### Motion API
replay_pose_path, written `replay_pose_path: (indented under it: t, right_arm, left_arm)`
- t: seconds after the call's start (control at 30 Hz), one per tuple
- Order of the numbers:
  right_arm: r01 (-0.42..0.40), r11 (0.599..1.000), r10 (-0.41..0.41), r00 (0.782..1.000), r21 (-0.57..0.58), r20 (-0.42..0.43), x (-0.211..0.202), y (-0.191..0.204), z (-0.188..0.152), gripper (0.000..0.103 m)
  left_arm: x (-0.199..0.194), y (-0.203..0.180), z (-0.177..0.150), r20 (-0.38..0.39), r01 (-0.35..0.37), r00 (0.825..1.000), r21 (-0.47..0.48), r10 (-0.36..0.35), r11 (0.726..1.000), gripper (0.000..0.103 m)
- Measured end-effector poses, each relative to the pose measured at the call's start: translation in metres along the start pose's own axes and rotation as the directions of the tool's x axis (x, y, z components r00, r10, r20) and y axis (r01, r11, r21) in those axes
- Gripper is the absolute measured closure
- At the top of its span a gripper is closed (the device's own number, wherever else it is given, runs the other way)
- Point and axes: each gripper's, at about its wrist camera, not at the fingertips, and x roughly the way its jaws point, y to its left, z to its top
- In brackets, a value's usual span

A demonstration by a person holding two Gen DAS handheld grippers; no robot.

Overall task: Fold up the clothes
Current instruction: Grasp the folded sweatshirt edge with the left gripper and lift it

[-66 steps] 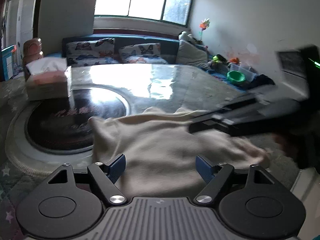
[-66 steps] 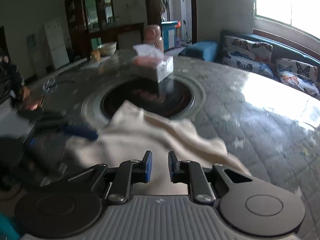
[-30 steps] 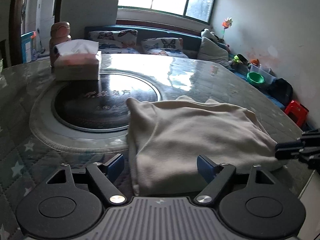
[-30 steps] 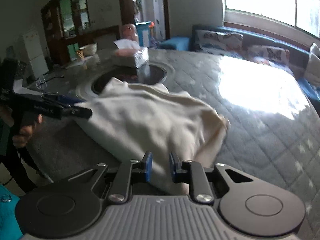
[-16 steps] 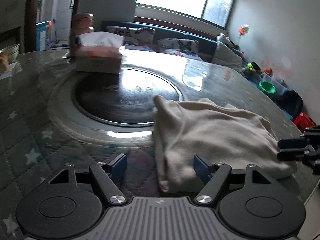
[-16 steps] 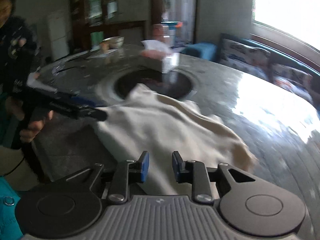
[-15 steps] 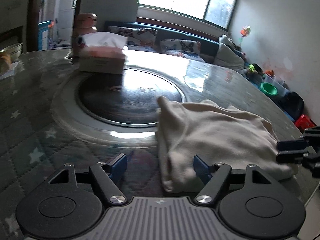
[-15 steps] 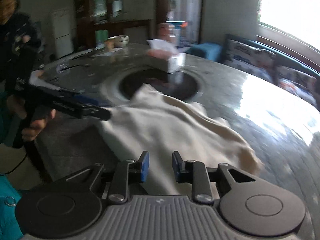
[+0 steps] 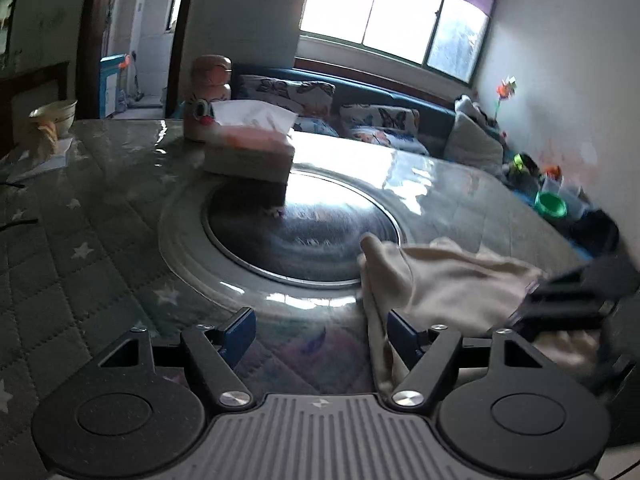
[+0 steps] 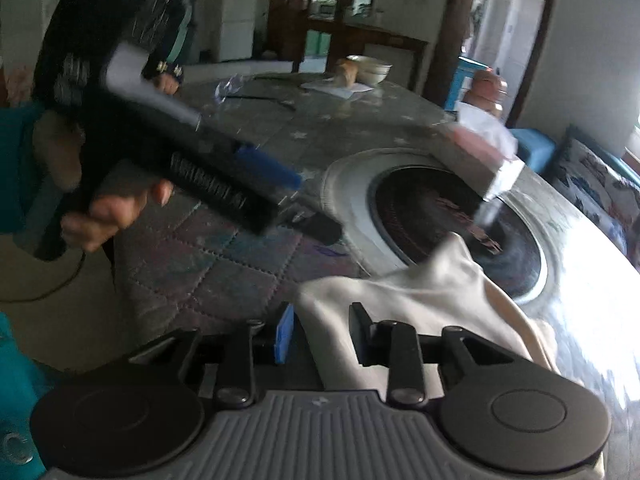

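A cream garment (image 9: pixel 444 280) lies folded on the quilted table, its far corner on the dark round plate (image 9: pixel 296 232). My left gripper (image 9: pixel 320 330) is open with bare tabletop between its fingers; the cloth's left edge runs by its right finger. In the right wrist view a hand (image 10: pixel 108 212) holds the left gripper (image 10: pixel 296 200) left of the garment (image 10: pixel 432 300). My right gripper (image 10: pixel 320 334) is open, with the cloth's near corner lying in the gap between its fingers. In the left wrist view the right gripper (image 9: pixel 568 300) is a blur at the cloth's right end.
A tissue box (image 9: pixel 248 152) and a pink bottle (image 9: pixel 210 96) stand behind the round plate. A bowl (image 9: pixel 52 114) and papers sit at the far left. A sofa with cushions (image 9: pixel 360 120) runs under the window. The person (image 10: pixel 100 20) stands at the table's edge.
My left gripper has drawn off to the left, so the garment now sits at its right. My right gripper's fingers have spread wider and it has swung toward the cloth's near corner.
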Motion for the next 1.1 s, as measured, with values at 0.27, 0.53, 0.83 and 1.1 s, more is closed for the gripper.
replay_pose_path:
  t: [0.27,0.53,0.83,1.1]
  right_arm:
    - [0.059,0.998,-0.061,0.998,-0.038,-0.036,0.020,0.015,-0.002,0.088]
    - [-0.020,0.981,0.000,0.994,0.191,0.107,-0.016,-0.022,-0.003,0.094]
    - [-0.065,0.966,0.016,0.981,0.250,0.196,-0.043,-0.040,-0.008,0.095]
    - [-0.077,0.966,0.027,0.980,0.247,0.200,-0.041,-0.038,-0.018,0.095]
  left_arm:
    - [0.007,-0.007,0.003,-0.027,0.075,0.997,-0.055,-0.076,0.996,0.018]
    - [0.031,-0.015,0.009,-0.074,0.160,0.981,-0.235,-0.182,0.959,0.016]
    - [0.063,-0.021,0.010,-0.139,0.199,0.950,-0.427,-0.281,0.882,0.026]
    - [0.077,-0.025,0.010,-0.174,0.176,0.945,-0.446,-0.278,0.877,0.071]
